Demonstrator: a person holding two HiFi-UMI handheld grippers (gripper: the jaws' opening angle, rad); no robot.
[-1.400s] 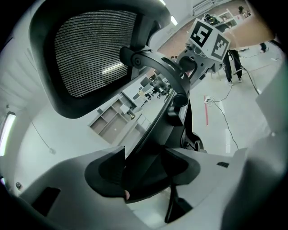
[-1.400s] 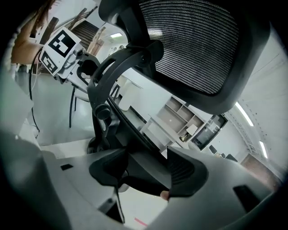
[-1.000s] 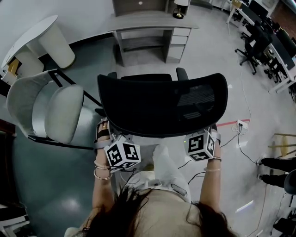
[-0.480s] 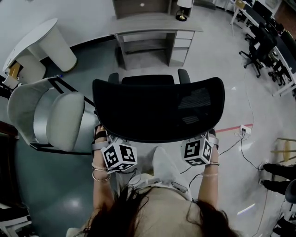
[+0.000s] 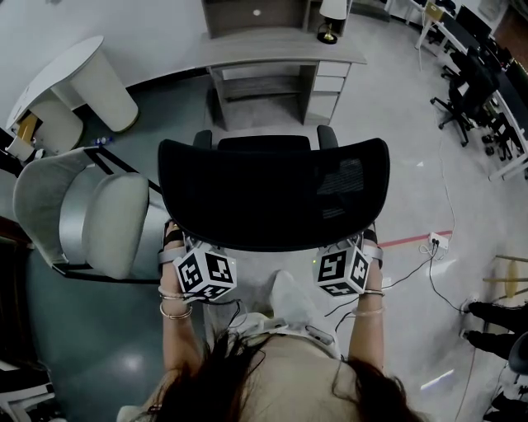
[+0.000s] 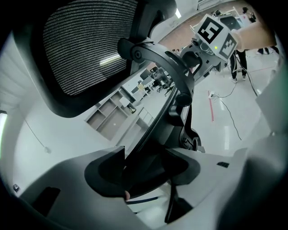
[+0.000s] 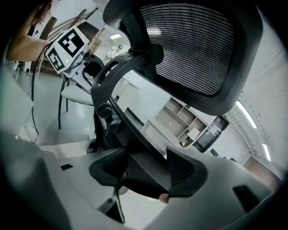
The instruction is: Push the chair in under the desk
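Observation:
A black mesh-backed office chair [image 5: 272,194] stands in front of me, facing the grey desk [image 5: 276,43] at the far end of the floor. Both grippers hold the lower edge of its backrest from behind. In the head view only their marker cubes show, the left [image 5: 205,274] and the right [image 5: 341,270]; the jaws are hidden under the backrest. My left gripper [image 6: 146,168] is shut on the black backrest frame [image 6: 157,112]. My right gripper [image 7: 144,168] is shut on the frame's other side. A gap of floor still lies between chair and desk.
A pale grey armchair [image 5: 82,206] stands close on the chair's left. A round white table [image 5: 70,74] is at the far left. A lamp [image 5: 332,21] sits on the desk. A power strip with cables [image 5: 435,241] lies on the floor at right, with black office chairs [image 5: 470,91] beyond.
The chair has rolled forward toward the desk, with both grippers still clamped on its backrest. The desk now lies nearer to the chair in the head view.

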